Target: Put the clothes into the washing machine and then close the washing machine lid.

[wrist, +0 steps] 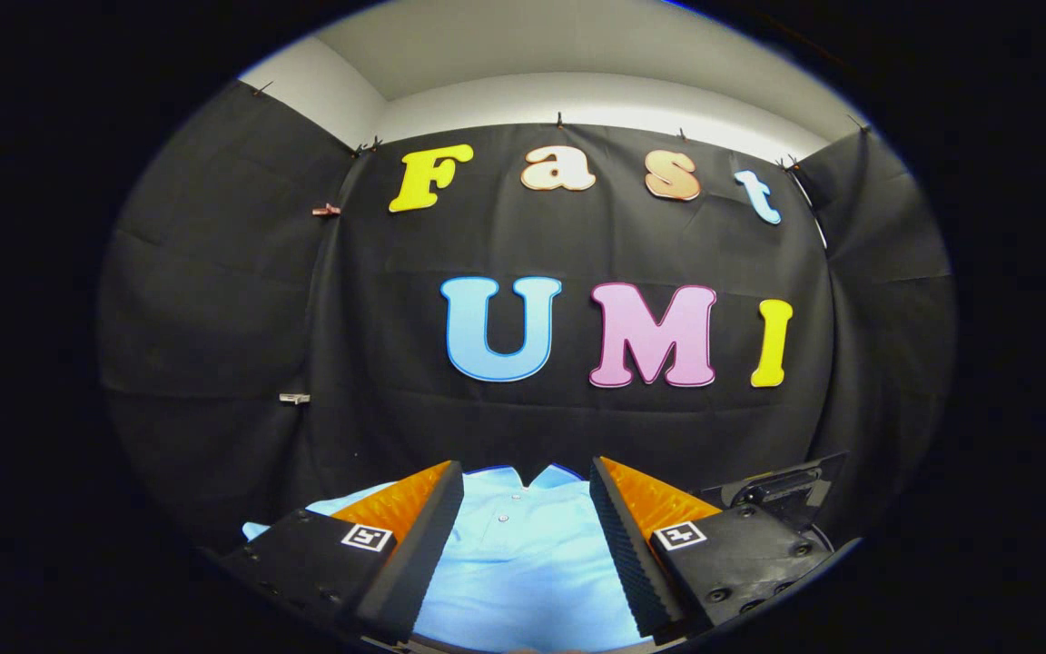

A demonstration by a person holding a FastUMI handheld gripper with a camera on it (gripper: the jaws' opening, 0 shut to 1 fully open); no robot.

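A light blue shirt point(523, 554) with a collar and small buttons lies flat below and between my fingers, its collar pointing toward the black cloth wall. My gripper point(527, 481) is open, held above the shirt, with a wide gap between the two fingers and nothing pressed between them. A sleeve of the shirt point(341, 501) spreads out past the left finger. A dark, angled piece of what may be the washing machine point(782, 489) shows just beyond the right finger; I cannot tell its lid's position.
The black cloth wall point(378, 363) stands close behind the shirt and wraps round both sides. Small clips point(294, 398) hold the cloth on the left. A pale wall and ceiling point(577, 91) rise above the cloth.
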